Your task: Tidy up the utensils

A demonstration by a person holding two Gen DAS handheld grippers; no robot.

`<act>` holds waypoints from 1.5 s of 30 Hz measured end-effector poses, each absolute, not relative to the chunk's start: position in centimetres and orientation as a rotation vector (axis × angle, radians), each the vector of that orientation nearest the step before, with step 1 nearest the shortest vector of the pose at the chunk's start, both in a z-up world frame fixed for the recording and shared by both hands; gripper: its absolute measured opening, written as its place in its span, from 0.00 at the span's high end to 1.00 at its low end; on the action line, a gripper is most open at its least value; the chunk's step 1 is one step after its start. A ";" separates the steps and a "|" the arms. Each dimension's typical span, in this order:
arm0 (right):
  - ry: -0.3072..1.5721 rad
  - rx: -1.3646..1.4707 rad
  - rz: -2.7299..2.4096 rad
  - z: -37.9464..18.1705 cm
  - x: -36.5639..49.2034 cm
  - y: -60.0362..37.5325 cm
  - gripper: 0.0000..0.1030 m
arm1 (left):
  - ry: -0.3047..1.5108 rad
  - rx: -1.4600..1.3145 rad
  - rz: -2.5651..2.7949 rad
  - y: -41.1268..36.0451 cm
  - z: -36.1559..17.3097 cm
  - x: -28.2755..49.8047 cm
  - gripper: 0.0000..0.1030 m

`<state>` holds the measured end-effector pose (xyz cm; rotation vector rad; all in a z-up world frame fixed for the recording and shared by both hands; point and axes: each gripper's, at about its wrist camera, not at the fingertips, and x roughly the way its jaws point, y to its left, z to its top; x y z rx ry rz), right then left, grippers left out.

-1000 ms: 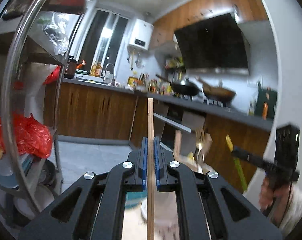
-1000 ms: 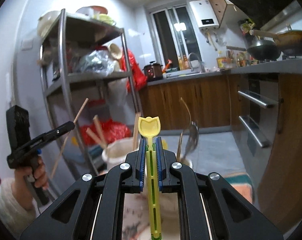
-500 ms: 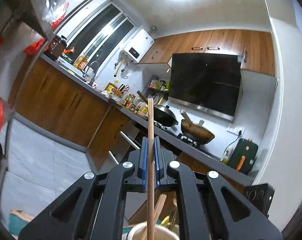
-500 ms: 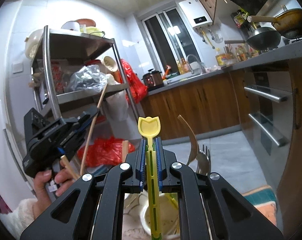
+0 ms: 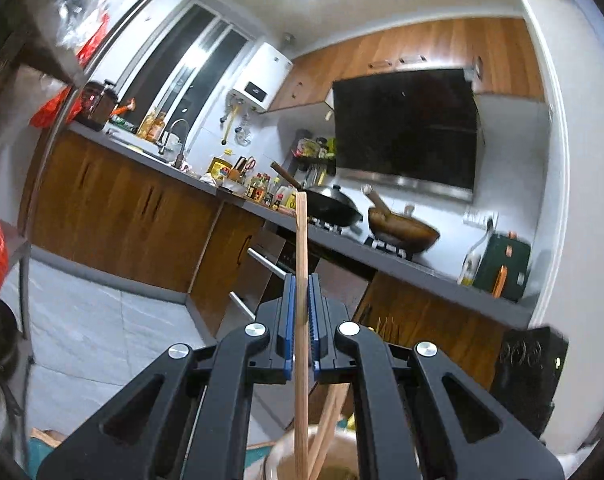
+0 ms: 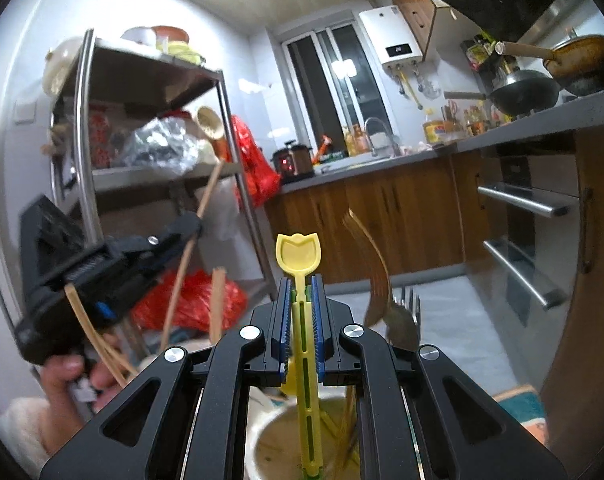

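Between the blue pads of the left gripper (image 5: 301,312), a wooden chopstick (image 5: 301,264) is pinched upright; its top rises well above the fingers (image 5: 288,320) and its lower end drops below them into a pale round holder (image 5: 298,446), where another chopstick (image 5: 330,412) leans just right of it. Seen from the right wrist, the same left gripper (image 6: 190,226) sits off to the left of the right fingers, held by a hand (image 6: 68,376) in a pale sleeve, with the chopstick (image 6: 200,220) slanting up past its tips.

The right gripper (image 6: 301,320) is pressed together on the stem of a yellow plastic spoon (image 6: 300,264). Its tulip-shaped bowl stands just above the fingers (image 6: 316,320), and its slotted handle runs down below them into the cream holder (image 6: 262,440). More chopsticks (image 6: 218,300) stick out of that holder to the left of the fingers. Just right of them a metal fork (image 6: 410,302) and a metal spoon (image 6: 376,276) stand up, though which container they sit in is hidden behind the gripper body.

Beyond the left fingers, a dark wok (image 5: 334,208) and a brown pan (image 5: 402,230) rest on the stove along the grey bench (image 5: 402,266). Behind the right fingers, to the left, stands a steel shelf rack (image 6: 150,92) with red bags (image 6: 190,304).
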<state>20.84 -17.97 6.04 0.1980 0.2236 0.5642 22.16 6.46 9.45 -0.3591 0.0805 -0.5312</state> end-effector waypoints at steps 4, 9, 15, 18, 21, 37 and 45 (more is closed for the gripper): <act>0.252 0.152 0.564 5.1 19.9 -17.9 0.89 | 0.096 -0.297 -0.503 6.6 8.6 20.7 0.94; 0.299 0.110 0.567 4.2 18.8 -17.7 0.89 | 0.115 -0.289 -0.486 7.2 7.8 19.3 0.94; 0.310 0.131 0.574 3.8 17.8 -18.3 0.74 | 0.119 -0.241 -0.449 7.4 7.7 18.0 0.90; 0.286 0.136 0.572 4.0 16.9 -18.7 0.70 | 0.097 -0.239 -0.432 7.9 8.0 17.0 0.69; 0.259 0.138 0.559 4.3 15.3 -19.5 0.64 | 0.068 -0.248 -0.396 8.7 8.6 15.4 0.52; 0.249 0.037 0.467 3.4 7.9 -22.2 0.21 | 0.158 -0.184 -0.270 8.2 6.3 5.8 0.11; 0.239 0.001 0.436 3.0 5.7 -22.7 0.08 | 0.228 -0.098 -0.199 5.9 3.9 2.9 0.06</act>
